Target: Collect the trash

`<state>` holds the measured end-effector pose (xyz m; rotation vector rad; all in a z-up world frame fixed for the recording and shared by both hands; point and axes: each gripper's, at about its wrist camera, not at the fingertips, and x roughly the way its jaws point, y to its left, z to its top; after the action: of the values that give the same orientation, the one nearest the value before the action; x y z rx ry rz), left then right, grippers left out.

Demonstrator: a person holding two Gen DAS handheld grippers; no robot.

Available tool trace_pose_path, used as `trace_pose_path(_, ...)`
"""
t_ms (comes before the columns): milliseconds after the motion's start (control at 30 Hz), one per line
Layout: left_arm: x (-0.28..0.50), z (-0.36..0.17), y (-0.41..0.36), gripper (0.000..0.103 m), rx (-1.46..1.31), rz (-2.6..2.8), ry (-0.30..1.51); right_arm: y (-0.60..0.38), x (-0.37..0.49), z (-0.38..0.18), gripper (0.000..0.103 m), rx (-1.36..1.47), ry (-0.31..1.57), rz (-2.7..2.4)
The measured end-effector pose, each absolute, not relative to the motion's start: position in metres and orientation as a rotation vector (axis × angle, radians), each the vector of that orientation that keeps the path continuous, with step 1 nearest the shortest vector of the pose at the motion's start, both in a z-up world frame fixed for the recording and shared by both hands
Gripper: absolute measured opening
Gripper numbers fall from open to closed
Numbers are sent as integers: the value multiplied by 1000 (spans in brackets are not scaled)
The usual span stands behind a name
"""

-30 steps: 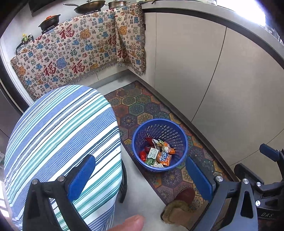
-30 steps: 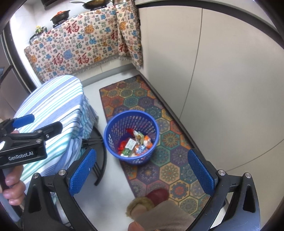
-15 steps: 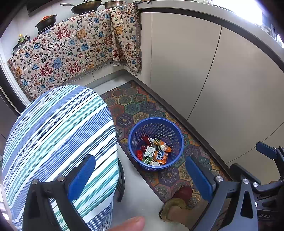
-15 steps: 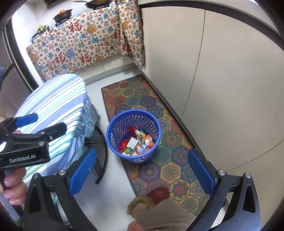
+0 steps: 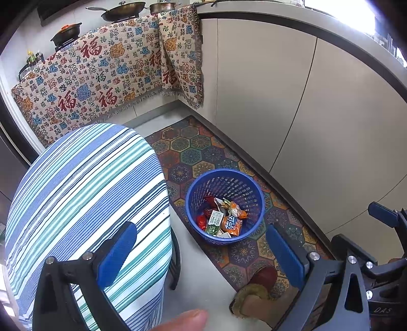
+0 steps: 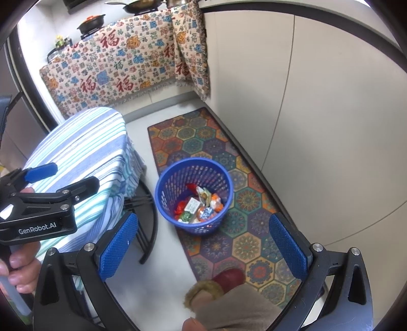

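pale kitchen cabinets [image 5: 267, 101] wrap the far side of the room, and a patterned cloth [image 5: 101, 76] with red characters hangs over the bench [image 6: 292, 6] edge behind the blue basket [image 5: 223, 203]. the basket stands on a hexagon-patterned rug [image 5: 193, 152], near the cabinet base, and holds the trash [image 5: 221, 219]: crumpled wrappers in red, orange and green plus a small white carton, all lying inside against its floor. a round table under a blue and teal striped cloth [image 5: 84, 191] sits just beside the basket, on its side away from the cabinets.

the left claw [image 5: 201, 252] is spread wide with nothing between its 2 blue pads, and the basket shows in the gap beyond them. the right claw [image 6: 203, 247] is likewise wide apart and empty, with the basket framed above its gap.

the left wrist view looks down on more of the striped tabletop, and shows part of the right claw's black body at its lower right edge. it also catches a fingertip [image 5: 185, 320] at the bottom edge. the right wrist view instead shows the left claw from the side, with white lettering on its black body and a hand [image 6: 20, 270] gripping its handle, level with the table and away from the basket. both views show a dark red slipper [image 6: 226, 278] with a furry cuff on the rug's near end, closer to the camera than the basket. pans [image 5: 122, 11] stand on the bench top behind the cloth.
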<state>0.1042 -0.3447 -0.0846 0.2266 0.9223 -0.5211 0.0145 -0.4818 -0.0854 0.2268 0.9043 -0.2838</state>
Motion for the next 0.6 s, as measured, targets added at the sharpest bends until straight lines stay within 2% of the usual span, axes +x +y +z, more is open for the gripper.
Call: trace_pose_path(600,97,-79,-345,103,239,-516,906,-481,14,-82,103,226,902,-279)
